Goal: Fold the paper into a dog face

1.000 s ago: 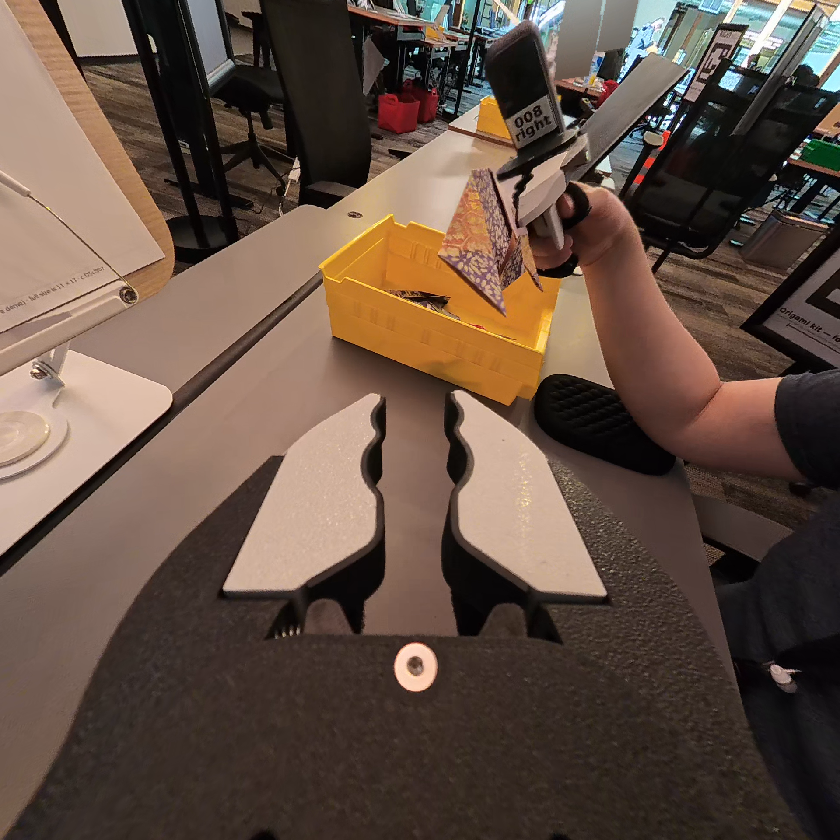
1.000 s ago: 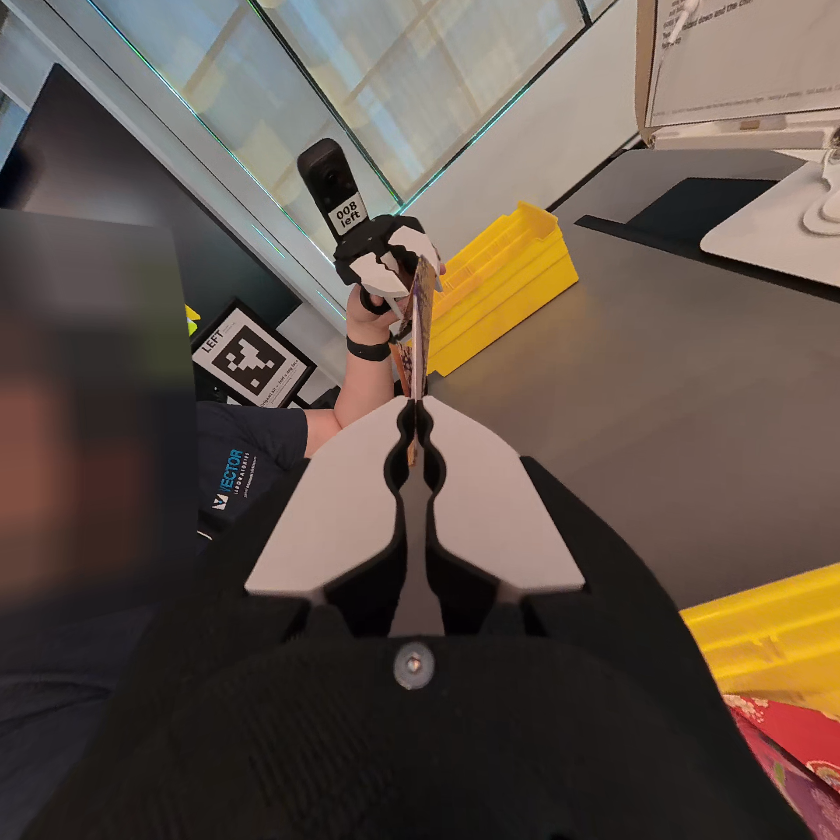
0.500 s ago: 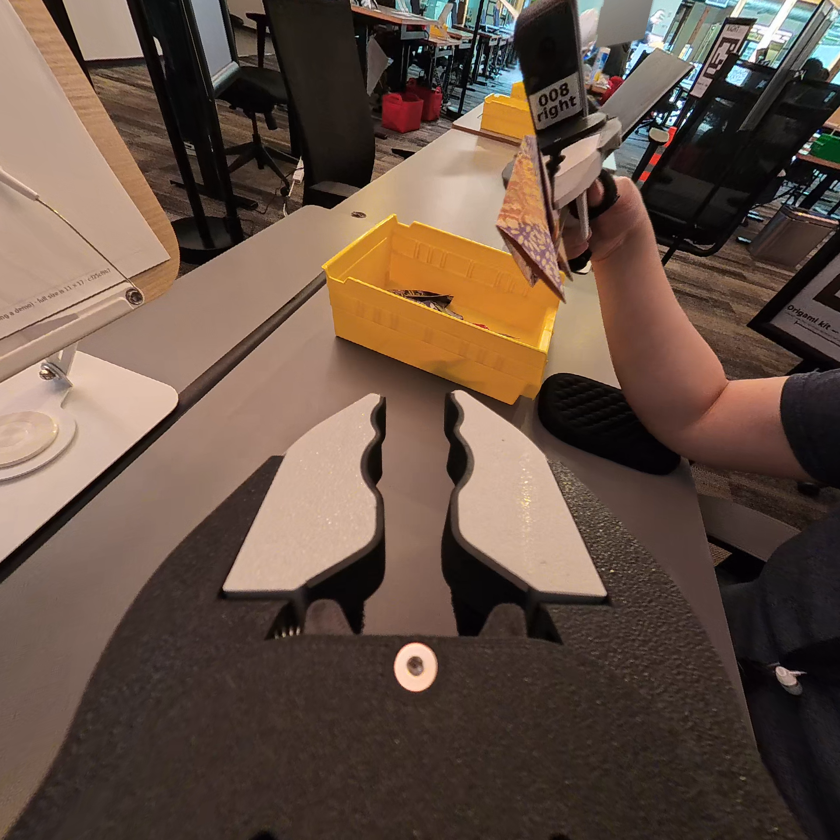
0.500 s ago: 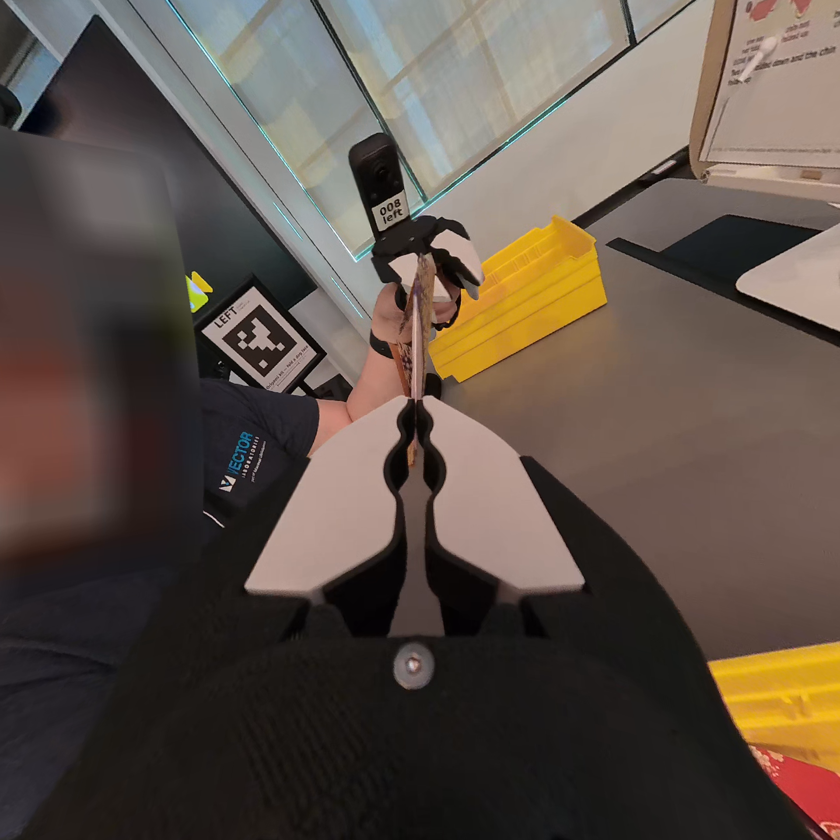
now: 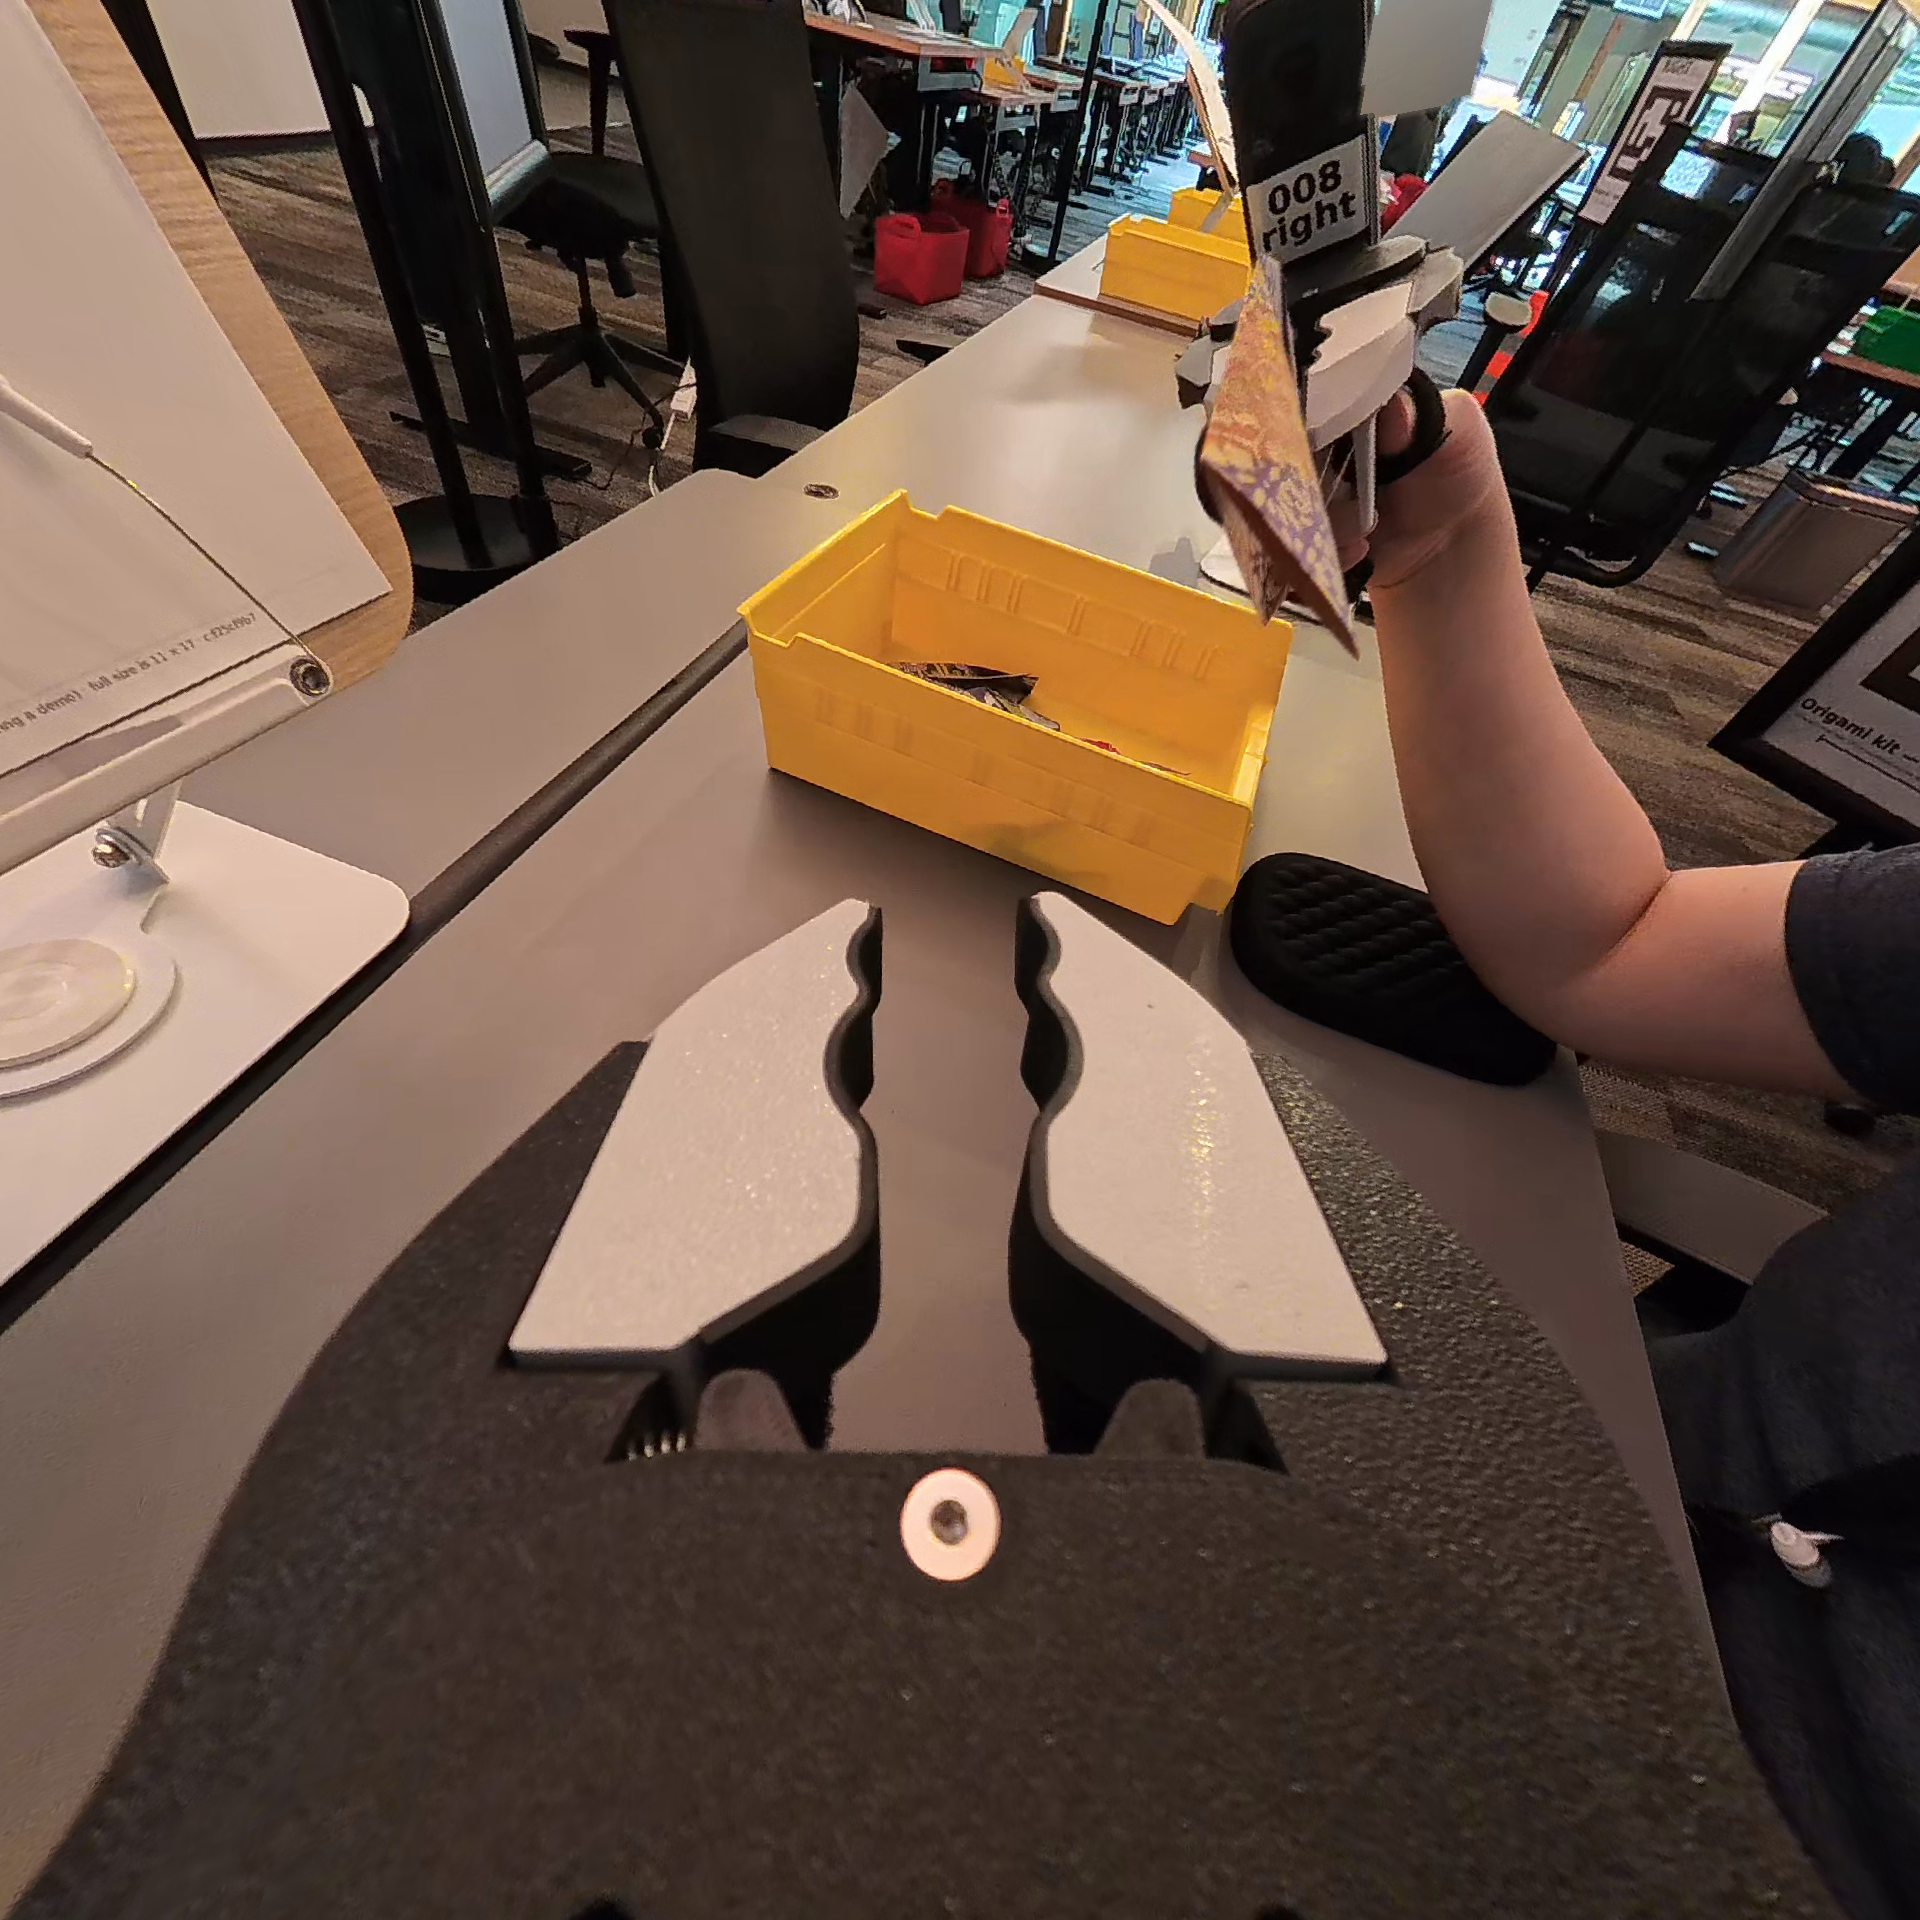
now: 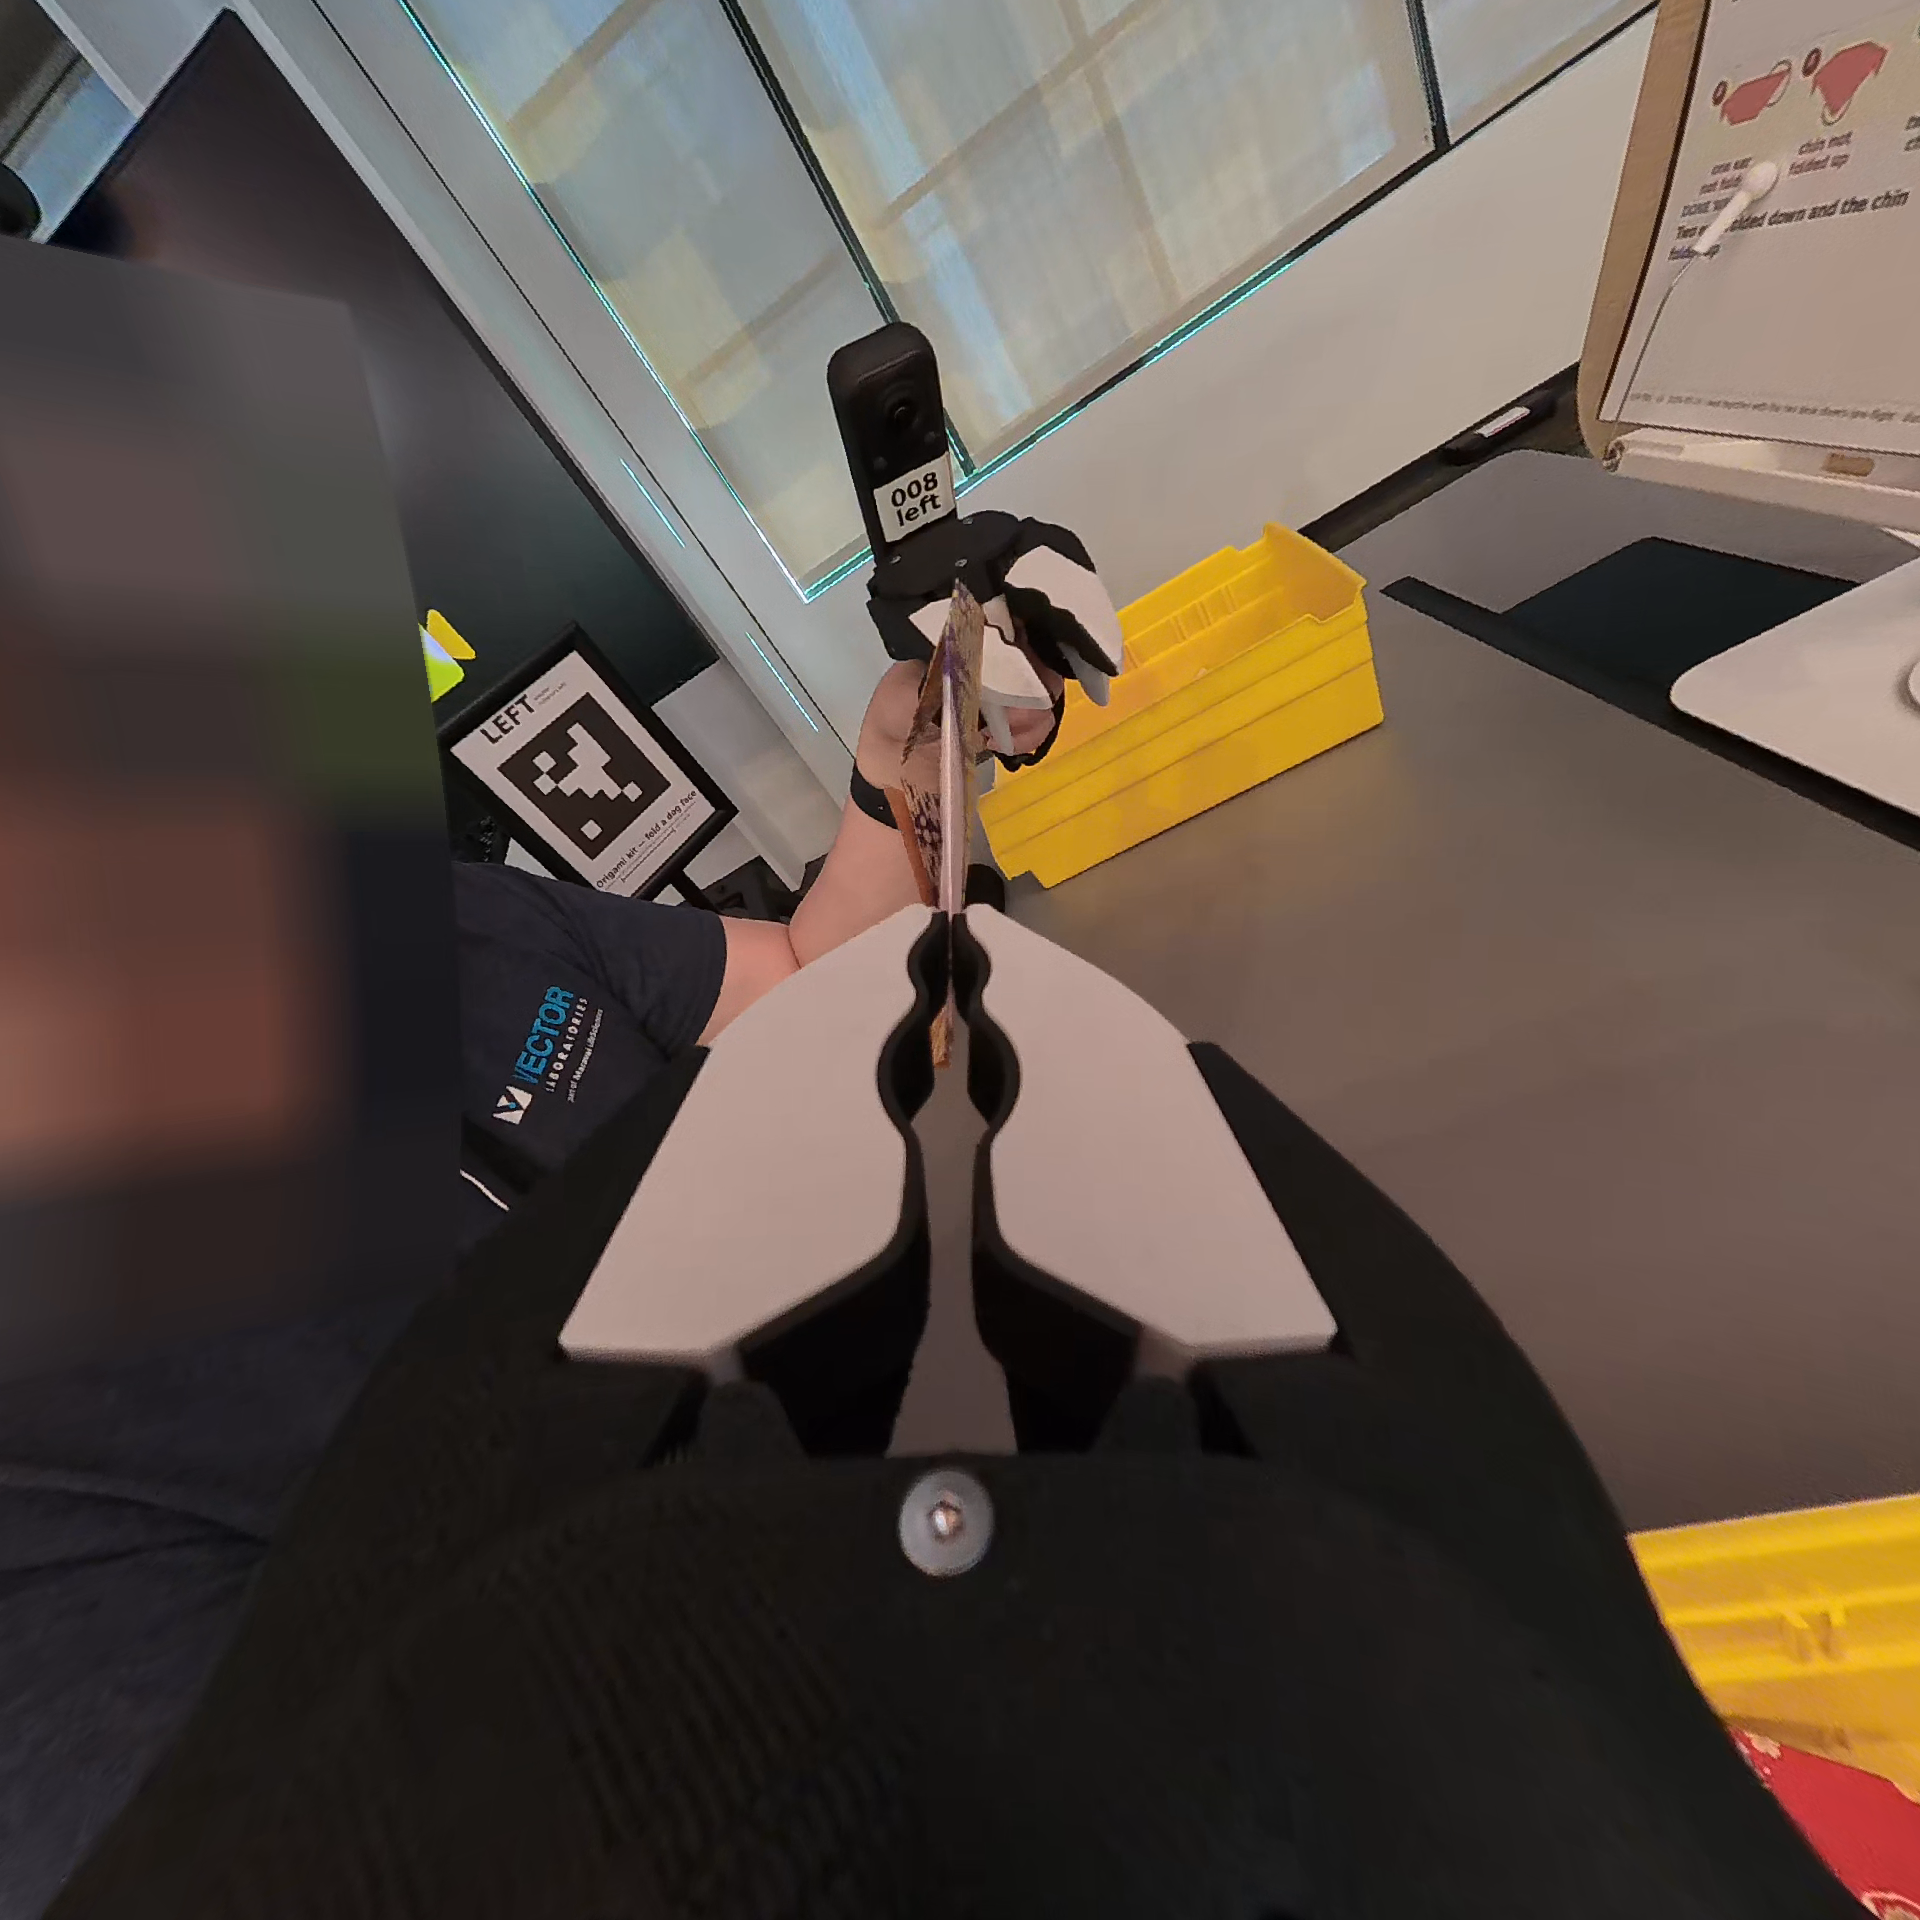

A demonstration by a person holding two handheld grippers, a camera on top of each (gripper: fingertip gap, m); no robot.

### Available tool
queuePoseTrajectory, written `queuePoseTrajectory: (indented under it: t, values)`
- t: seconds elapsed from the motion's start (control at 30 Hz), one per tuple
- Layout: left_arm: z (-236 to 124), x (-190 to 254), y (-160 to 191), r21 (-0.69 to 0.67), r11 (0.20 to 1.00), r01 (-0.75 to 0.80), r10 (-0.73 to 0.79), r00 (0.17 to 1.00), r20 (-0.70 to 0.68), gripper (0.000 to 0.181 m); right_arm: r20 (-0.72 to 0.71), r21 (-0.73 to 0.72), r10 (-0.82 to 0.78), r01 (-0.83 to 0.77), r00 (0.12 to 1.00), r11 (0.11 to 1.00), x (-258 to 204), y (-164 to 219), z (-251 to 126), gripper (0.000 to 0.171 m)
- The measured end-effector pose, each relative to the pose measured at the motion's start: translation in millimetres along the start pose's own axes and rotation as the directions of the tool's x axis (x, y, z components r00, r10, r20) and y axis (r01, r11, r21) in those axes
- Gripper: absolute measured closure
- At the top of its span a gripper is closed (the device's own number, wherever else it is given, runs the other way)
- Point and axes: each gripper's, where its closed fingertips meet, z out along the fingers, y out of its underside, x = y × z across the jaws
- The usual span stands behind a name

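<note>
While it hangs in the air above the desk (image 5: 582,997), the folded patterned paper (image 5: 1273,488) is pinched edge-on in the right gripper (image 6: 948,925), jaws clenched on it, held up w/ the person's right hand (image 5: 1423,499) over the far corner of a yellow bin (image 5: 997,790). Left gripper (image 5: 948,920) sits low over the desk, jaws apart, nothing btwn them. A 2nd yellow bin (image 6: 1195,717) is behind it in the right wrist view. Black pad (image 5: 1371,966) lies just beside the 1st bin.

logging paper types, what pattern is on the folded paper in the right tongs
Purple and gold-orange ornate print on the folded paper, clearest in the left wrist view.
</note>
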Motion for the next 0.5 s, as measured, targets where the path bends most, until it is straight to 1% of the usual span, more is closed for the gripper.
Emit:
queuePoseTrajectory:
  t: [0.5]
  values:
    - [0.4,-0.6,0.9,-0.003,1.0,0.003,-0.003,1.0,0.001,0.157,-0.003,-0.001,-0.001,0.001,1.0,1.0,-0.4,0.0,-0.7,0.17]
